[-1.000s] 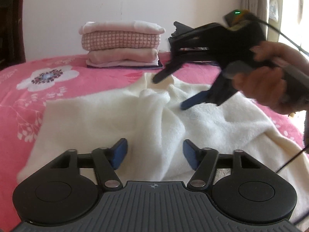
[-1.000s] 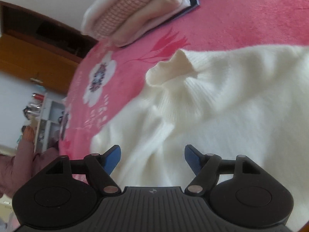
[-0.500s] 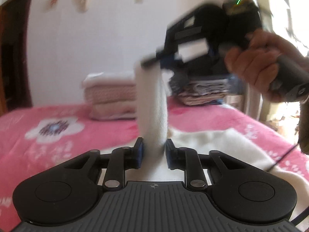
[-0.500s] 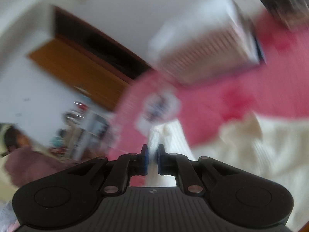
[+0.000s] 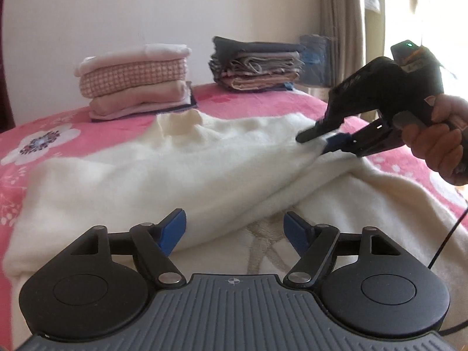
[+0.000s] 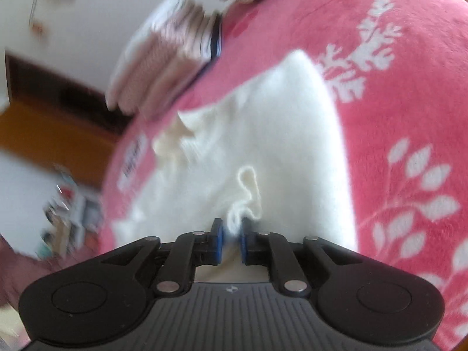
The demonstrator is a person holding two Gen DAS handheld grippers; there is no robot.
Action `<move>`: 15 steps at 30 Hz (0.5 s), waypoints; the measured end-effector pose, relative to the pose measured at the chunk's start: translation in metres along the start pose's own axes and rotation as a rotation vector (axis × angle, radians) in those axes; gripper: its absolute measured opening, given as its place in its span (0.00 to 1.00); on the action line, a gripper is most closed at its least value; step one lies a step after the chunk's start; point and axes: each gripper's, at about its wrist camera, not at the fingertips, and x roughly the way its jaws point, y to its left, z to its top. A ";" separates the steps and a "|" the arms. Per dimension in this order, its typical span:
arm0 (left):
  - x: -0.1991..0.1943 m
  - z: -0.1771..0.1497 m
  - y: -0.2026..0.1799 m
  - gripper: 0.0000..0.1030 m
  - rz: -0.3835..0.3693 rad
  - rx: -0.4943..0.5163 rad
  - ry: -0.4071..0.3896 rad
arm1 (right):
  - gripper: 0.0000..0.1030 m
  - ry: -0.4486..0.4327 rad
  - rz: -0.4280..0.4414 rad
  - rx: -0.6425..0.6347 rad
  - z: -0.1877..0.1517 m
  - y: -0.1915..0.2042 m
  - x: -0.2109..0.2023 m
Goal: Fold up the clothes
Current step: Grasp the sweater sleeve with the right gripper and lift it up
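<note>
A cream sweater lies spread on the pink flowered bedspread, its collar toward the far side. My left gripper hovers over the sweater's near edge. Its jaws are opening and stand wide, and nothing is pinched between them. My right gripper, held by a hand, is low at the sweater's right side. A ridge of fabric runs up to its tips. In the right wrist view the right gripper has a tuft of the sweater between its narrow, opening jaws.
Two piles of folded clothes stand at the far side of the bed: a pink pile and a grey and beige pile. A curtain hangs at the back right. A black cable trails below the right hand.
Half a second ago both grippers held a fold of the sweater lifted high. Now the fold lies across the sweater, the left gripper has let go and opened, and the right gripper has swung down to the right.
</note>
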 end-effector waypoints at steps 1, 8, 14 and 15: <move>-0.001 0.000 0.002 0.74 0.003 -0.015 -0.004 | 0.33 -0.009 0.008 0.009 0.003 0.002 -0.001; -0.008 -0.005 -0.004 0.74 0.047 -0.018 -0.042 | 0.43 0.060 -0.068 -0.059 0.019 0.021 0.029; -0.005 -0.013 -0.018 0.73 0.016 0.077 -0.041 | 0.10 0.078 -0.094 -0.221 0.012 0.052 0.017; -0.003 -0.012 -0.017 0.73 0.021 0.075 -0.045 | 0.10 0.053 -0.055 -0.232 0.015 0.062 0.008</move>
